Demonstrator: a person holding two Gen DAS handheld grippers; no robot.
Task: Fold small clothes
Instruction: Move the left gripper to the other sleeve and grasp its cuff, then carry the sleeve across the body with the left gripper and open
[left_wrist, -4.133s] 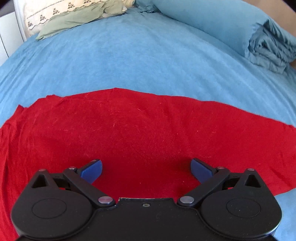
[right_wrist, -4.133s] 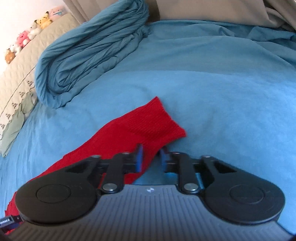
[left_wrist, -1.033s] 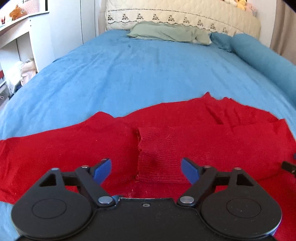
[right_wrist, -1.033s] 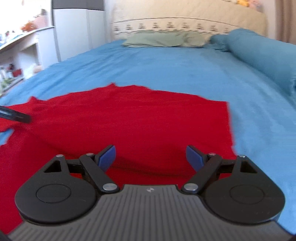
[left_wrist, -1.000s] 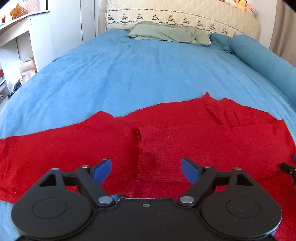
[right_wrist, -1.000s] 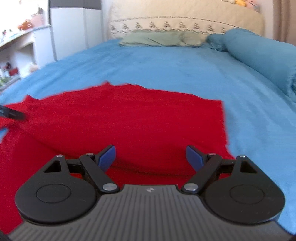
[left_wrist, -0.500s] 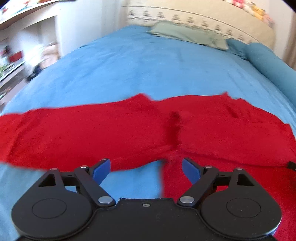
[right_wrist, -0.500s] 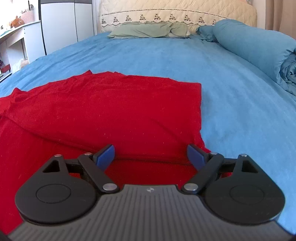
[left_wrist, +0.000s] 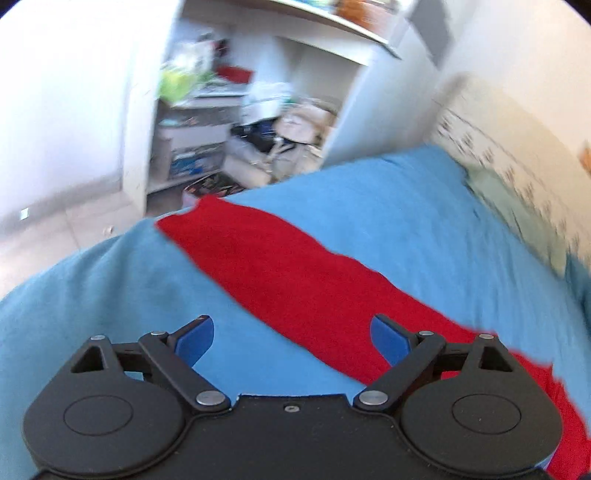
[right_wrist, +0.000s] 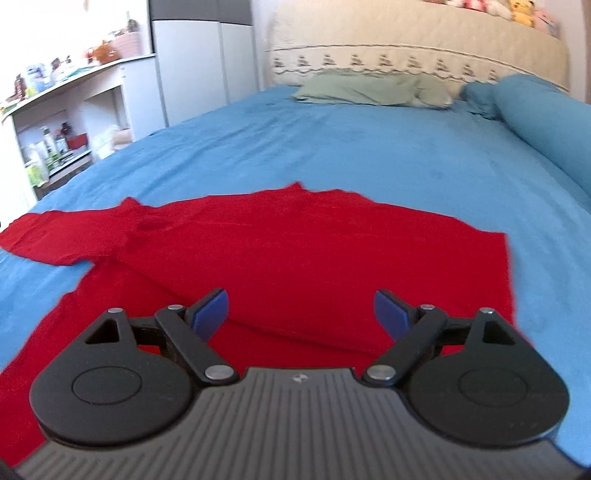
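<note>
Left wrist view: my left gripper (left_wrist: 291, 338) hangs spread and empty over the blue bedspread (left_wrist: 388, 206), and the outstretched red sleeve (left_wrist: 280, 273) runs slantwise from under its right finger away to the far left, its cuff end farthest off. My right gripper (right_wrist: 301, 308), also spread and holding nothing, sits over the red top (right_wrist: 288, 243), whose right side looks already folded in. I judge the left nearer that sleeve.
</note>
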